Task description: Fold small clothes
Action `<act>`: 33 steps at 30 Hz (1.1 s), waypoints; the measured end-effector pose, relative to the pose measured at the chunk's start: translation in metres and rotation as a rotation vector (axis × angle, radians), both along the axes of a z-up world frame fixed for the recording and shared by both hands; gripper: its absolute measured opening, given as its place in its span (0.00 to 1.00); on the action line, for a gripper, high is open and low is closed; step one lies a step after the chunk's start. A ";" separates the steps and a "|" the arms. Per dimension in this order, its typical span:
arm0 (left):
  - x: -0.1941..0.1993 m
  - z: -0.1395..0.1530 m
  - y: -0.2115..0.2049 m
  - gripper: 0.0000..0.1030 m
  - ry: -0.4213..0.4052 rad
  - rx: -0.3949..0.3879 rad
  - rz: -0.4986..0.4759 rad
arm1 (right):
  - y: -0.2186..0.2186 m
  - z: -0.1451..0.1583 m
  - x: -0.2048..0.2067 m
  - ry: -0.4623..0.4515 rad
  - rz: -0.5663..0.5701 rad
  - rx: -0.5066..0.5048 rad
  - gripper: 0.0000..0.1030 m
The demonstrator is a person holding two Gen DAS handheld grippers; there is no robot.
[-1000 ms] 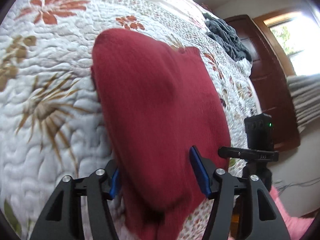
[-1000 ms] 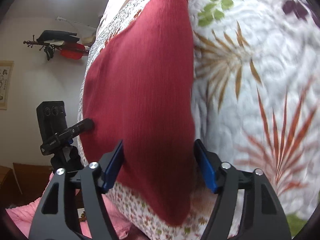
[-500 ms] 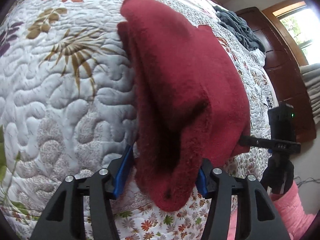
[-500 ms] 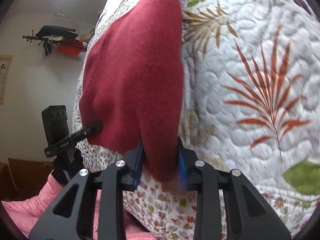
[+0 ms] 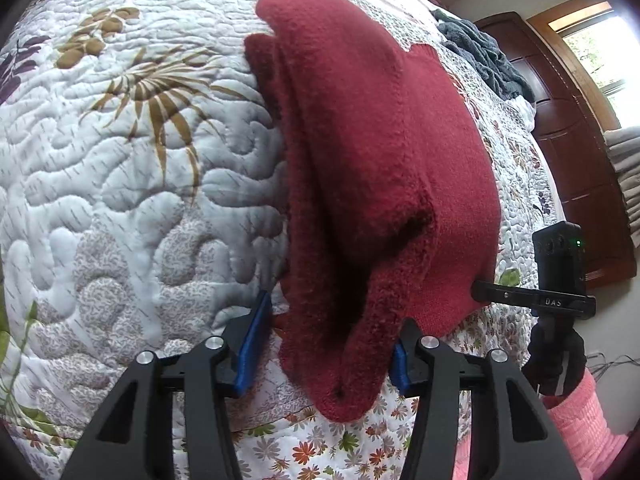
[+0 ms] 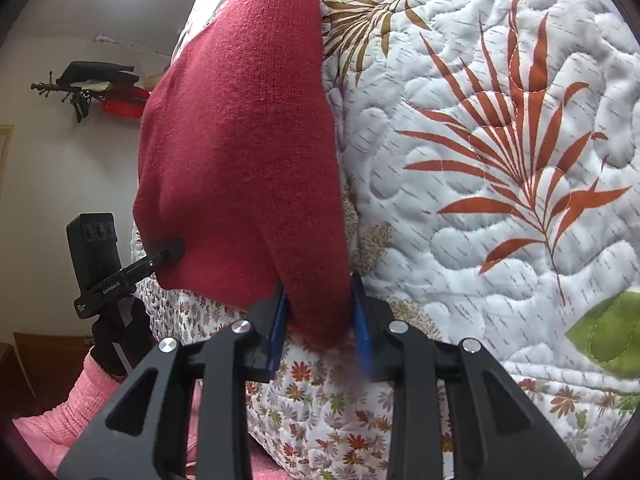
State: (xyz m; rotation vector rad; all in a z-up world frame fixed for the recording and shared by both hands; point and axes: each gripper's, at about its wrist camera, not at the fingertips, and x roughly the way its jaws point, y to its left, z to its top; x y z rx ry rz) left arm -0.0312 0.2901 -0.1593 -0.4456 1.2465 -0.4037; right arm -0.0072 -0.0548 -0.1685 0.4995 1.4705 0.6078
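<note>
Left wrist view: left hand-held gripper [image 5: 326, 342] clamps the red sweater's [image 5: 380, 168] bunched corner above the quilt [image 5: 120, 184]; right hand-held gripper [image 6: 320, 324] pinches another corner.

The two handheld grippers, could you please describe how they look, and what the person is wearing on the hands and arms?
Both the left gripper and right gripper have matte black angular frames with triangular cut-outs, silver round screws, and blue pads on the fingers. Each carries a black camera block, one with a green light. The hands wear black gloves; the sleeves are pink knit.
</note>
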 end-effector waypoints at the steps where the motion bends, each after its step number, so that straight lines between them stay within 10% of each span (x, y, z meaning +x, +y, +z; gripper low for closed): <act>1: 0.000 0.000 0.000 0.51 0.001 0.000 0.002 | 0.001 0.001 0.000 0.000 -0.003 -0.004 0.28; 14: -0.027 0.032 -0.002 0.60 -0.012 0.126 0.076 | -0.004 0.049 -0.016 -0.116 -0.031 -0.206 0.81; 33: -0.072 0.122 -0.036 0.84 -0.122 0.405 0.181 | 0.031 0.135 -0.058 -0.340 -0.055 -0.553 0.91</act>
